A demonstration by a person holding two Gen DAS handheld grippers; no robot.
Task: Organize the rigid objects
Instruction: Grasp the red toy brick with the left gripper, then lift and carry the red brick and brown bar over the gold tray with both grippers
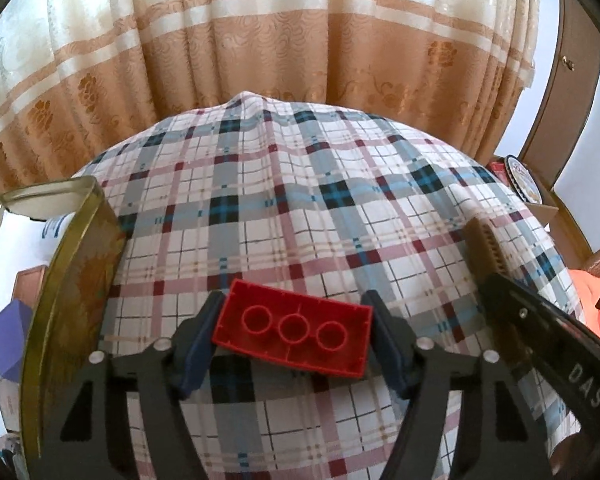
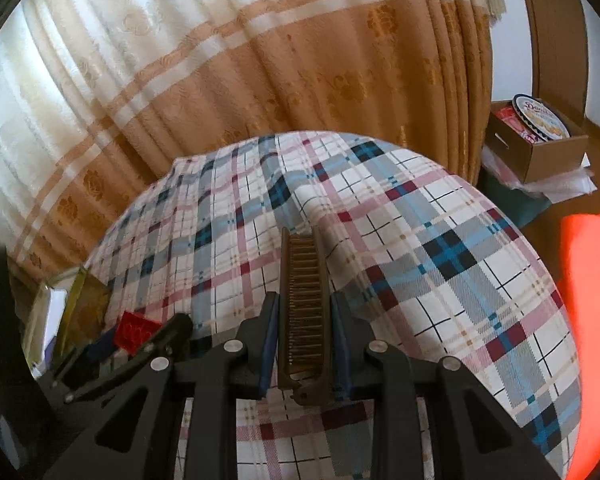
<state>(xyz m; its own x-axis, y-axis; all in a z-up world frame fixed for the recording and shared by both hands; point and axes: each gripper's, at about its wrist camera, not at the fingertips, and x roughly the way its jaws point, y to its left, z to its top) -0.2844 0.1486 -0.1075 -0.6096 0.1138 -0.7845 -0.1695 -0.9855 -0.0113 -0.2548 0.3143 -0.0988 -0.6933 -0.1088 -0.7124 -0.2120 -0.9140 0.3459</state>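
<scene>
My left gripper (image 1: 294, 334) is shut on a red toy brick (image 1: 294, 334), underside with three round tubes facing the camera, held above the plaid cloth. The brick also shows small in the right wrist view (image 2: 134, 330). My right gripper (image 2: 305, 344) is shut on a brown folding comb (image 2: 302, 304), teeth up, pointing away over the cloth. The comb also shows at the right of the left wrist view (image 1: 486, 246). A gold tin box (image 1: 66, 280) stands open just left of the left gripper.
A plaid cloth (image 1: 300, 200) covers the round table. Tan and cream curtains (image 2: 220, 80) hang behind it. A cardboard box (image 2: 540, 140) with a cookie tin stands at the far right. An orange item (image 2: 588, 320) is at the right edge.
</scene>
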